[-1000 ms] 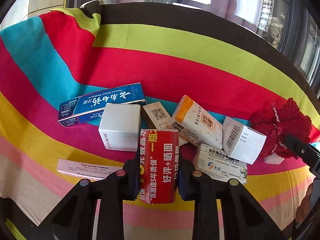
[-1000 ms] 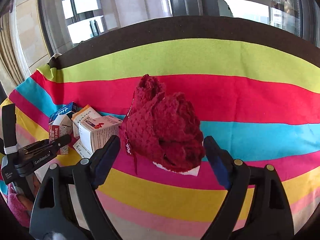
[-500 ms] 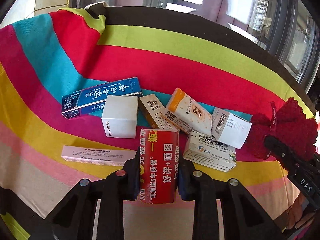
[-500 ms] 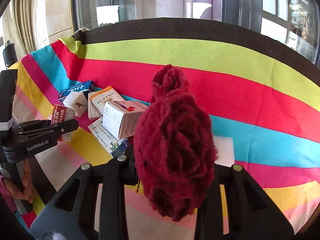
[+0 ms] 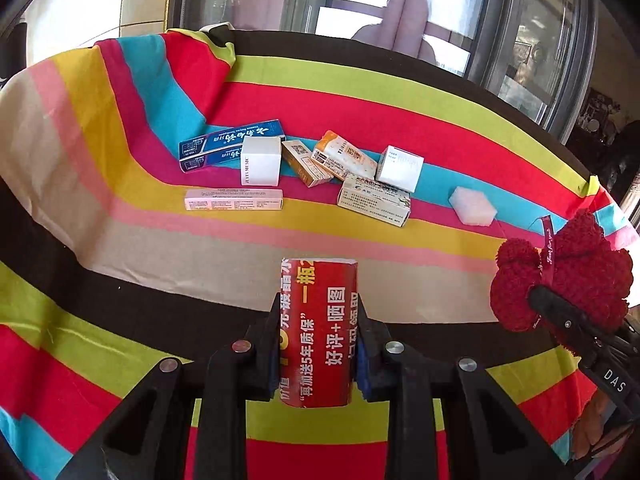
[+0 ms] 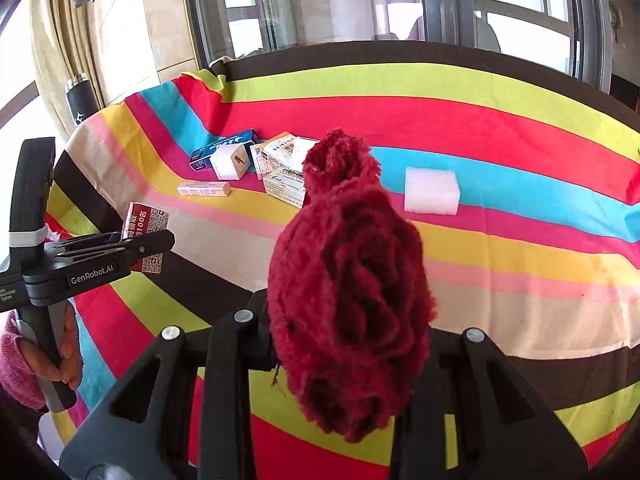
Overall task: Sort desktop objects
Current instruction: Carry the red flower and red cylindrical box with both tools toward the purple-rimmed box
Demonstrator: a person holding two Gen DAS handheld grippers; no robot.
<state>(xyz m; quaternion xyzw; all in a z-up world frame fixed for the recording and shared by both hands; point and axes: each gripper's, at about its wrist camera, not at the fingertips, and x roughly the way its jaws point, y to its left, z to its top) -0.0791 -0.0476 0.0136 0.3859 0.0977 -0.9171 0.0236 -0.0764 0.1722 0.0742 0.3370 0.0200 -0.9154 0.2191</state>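
My left gripper (image 5: 318,328) is shut on a red box with Chinese print (image 5: 318,332), held above the striped cloth and well back from the pile. My right gripper (image 6: 346,344) is shut on a dark red knitted flower (image 6: 348,300), lifted off the cloth; the same flower (image 5: 568,276) appears at the right of the left wrist view. In the right wrist view the left gripper (image 6: 140,246) holds the red box (image 6: 145,236) at the left. On the cloth lies a pile of boxes: a blue toothpaste box (image 5: 232,144), a white cube box (image 5: 260,162), a pink slim box (image 5: 234,199).
A white foam block (image 6: 431,191) lies alone on the blue stripe. The striped cloth (image 5: 200,248) covers the table and hangs over its near edge. A dark flask (image 6: 80,98) stands beyond the far left corner. Windows run behind. A hand in a pink sleeve (image 6: 24,360) grips the left handle.
The right jaws closed on the knitted flower and lifted it, baring the white foam block. Both grippers pulled back from the pile with their loads, so the boxes look farther away.
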